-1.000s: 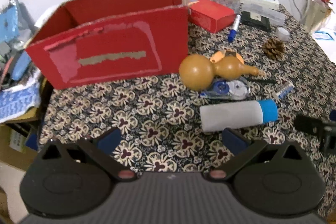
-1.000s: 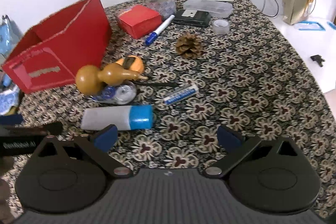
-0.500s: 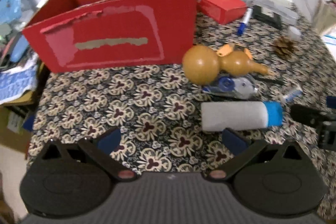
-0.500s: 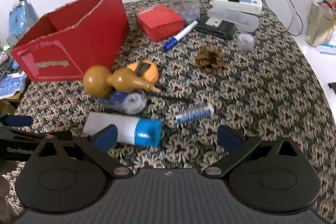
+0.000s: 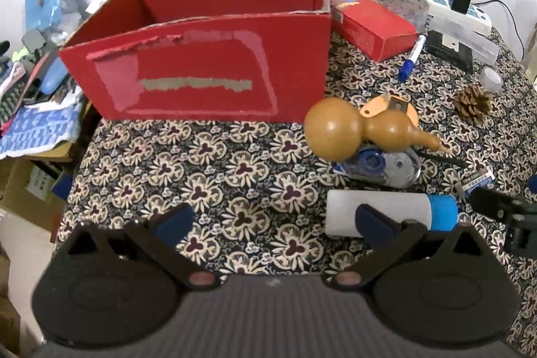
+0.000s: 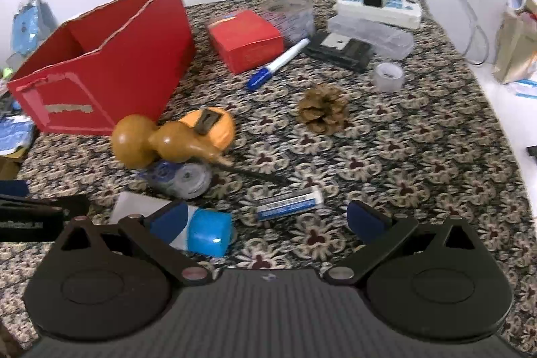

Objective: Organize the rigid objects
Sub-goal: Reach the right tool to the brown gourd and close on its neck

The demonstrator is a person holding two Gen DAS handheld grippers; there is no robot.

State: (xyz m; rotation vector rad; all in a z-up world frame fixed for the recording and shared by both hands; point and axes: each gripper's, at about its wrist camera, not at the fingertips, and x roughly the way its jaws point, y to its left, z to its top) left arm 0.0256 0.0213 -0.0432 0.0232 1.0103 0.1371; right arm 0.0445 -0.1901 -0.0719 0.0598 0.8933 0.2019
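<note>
An open red cardboard box (image 5: 208, 62) (image 6: 100, 62) stands at the left of the patterned table. To its right lie a brown gourd (image 5: 362, 130) (image 6: 161, 143), an orange tape measure (image 6: 211, 123), a correction-tape dispenser (image 5: 379, 163) (image 6: 181, 176), a white bottle with a blue cap (image 5: 389, 213) (image 6: 201, 230) and a small blue-white tube (image 6: 288, 203). My left gripper (image 5: 272, 218) is open over bare cloth in front of the box. My right gripper (image 6: 265, 218) is open, its left finger over the bottle.
Farther back sit a small red box (image 6: 248, 39), a blue-capped marker (image 6: 278, 62), a pine cone (image 6: 322, 109), a tape roll (image 6: 388, 77), a black device (image 6: 339, 49) and a power strip (image 6: 379, 7). Clutter (image 5: 37, 72) lies past the table's left edge.
Both grippers have shifted left and forward toward the box and objects. The bottle now sits under the right gripper's left finger. Nothing has been taken hold of.
</note>
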